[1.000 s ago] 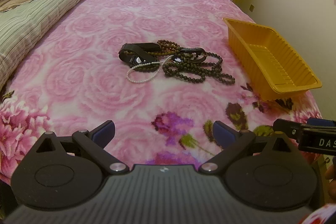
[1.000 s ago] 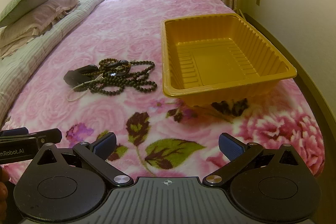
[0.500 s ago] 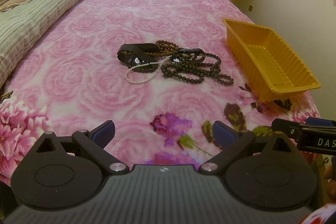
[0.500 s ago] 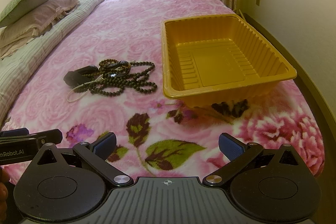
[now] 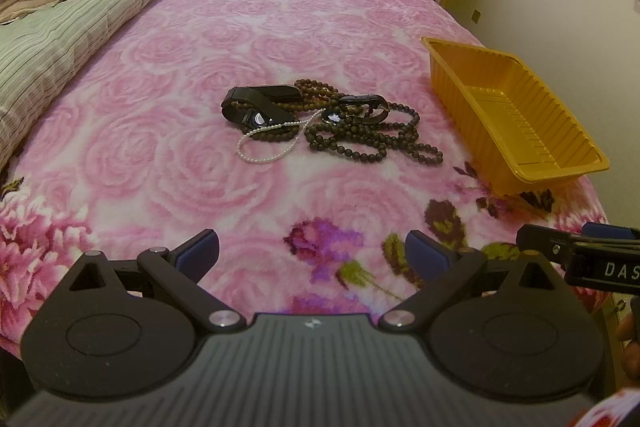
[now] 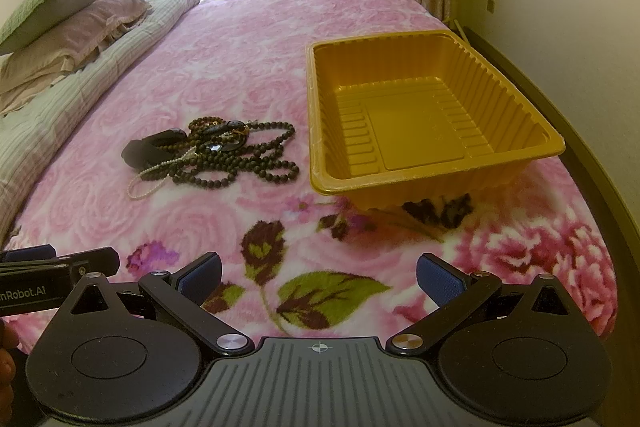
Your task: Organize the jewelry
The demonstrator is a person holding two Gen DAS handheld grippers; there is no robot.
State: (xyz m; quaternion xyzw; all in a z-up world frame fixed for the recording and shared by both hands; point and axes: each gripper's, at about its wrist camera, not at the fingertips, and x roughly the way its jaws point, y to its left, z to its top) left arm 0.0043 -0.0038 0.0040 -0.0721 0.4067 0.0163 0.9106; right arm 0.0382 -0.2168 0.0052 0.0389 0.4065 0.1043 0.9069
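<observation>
- The tangled pile of jewelry is seen straight ahead of the left gripper [image 5: 312, 253], well beyond its fingertips, on the pink rose-patterned blanket [image 5: 168, 163].
- In that pile a long strand of dark round beads [image 5: 376, 143], a thin white pearl string [image 5: 266, 151] and a black strap-like band [image 5: 260, 103] are heaped together, overlapping and touching.
- The empty, ribbed yellow plastic tray [image 6: 424, 123] is found ahead of the right gripper [image 6: 318, 273] and slightly to its right; the pile sits just to the tray's left, apart from it.
- The left gripper's jaws are spread wide, with nothing between the blue pads [image 5: 198, 253] and nothing touched; only blanket is seen in the gap.
- The right gripper is likewise held wide open and bare, hovering over the floral border near the bed's edge.
- Nothing has been placed in the tray yet, so the task is judged to be at its very start, with the reach toward the pile as the step in hand.
- For a clean pick, one piece should be singled out at the pile's edge: the pearl string's near loop lies free of the dark beads and looks the easiest target.
- The fingers should be lowered astride that loop and closed gently, since the soft blanket may be pinched along with it.
- A slow lift is advised, as interlaced strands could be dragged up together.
</observation>
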